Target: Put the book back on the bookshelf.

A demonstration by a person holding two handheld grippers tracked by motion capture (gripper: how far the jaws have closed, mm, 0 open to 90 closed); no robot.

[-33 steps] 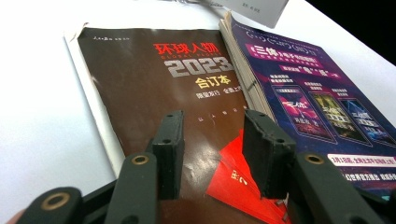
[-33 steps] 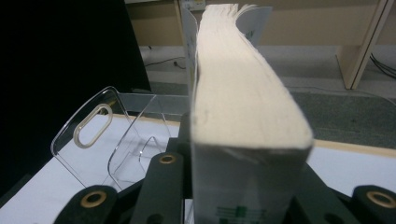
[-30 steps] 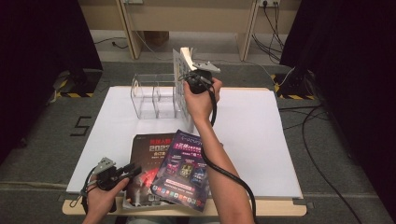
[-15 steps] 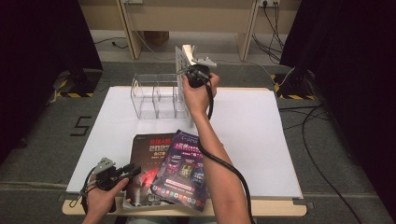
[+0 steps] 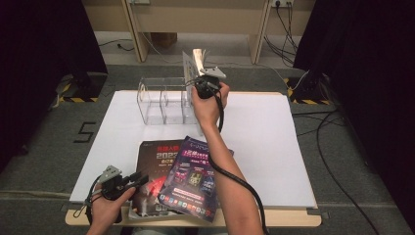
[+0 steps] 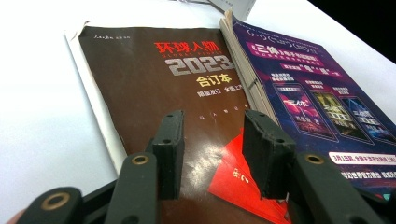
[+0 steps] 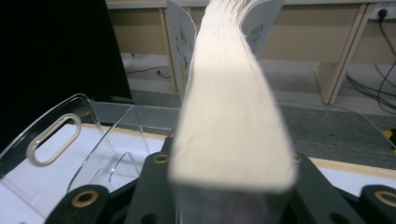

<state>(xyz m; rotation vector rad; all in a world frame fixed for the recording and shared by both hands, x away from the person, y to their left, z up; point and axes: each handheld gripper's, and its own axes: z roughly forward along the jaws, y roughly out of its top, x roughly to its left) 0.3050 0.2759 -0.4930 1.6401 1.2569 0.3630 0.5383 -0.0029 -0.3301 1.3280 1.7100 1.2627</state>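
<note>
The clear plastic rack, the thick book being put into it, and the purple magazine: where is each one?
Clear plastic rack point(image 5: 161, 105), high view, on its front wall.
Thick book point(image 7: 231, 112), right gripper view, on its cream page edge.
Purple magazine point(image 5: 195, 176), high view, on the middle of its cover.

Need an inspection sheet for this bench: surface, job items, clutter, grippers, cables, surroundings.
Surface: white sheet covering the table.
Job's things: thick book standing upright at the right end of the clear rack; brown magazine and purple magazine lie flat at the near edge, purple overlapping brown.
Clutter: nothing seen.
Grippers: right gripper at the book, its jaws have just been opening, book between them; grip cannot be judged. Left gripper open above the brown magazine, holding nothing.
Cables: gripper cable trails along the right forearm; loose leads on the floor at right.
Surroundings: grey floor, dark curtains, wooden frame behind.
</note>
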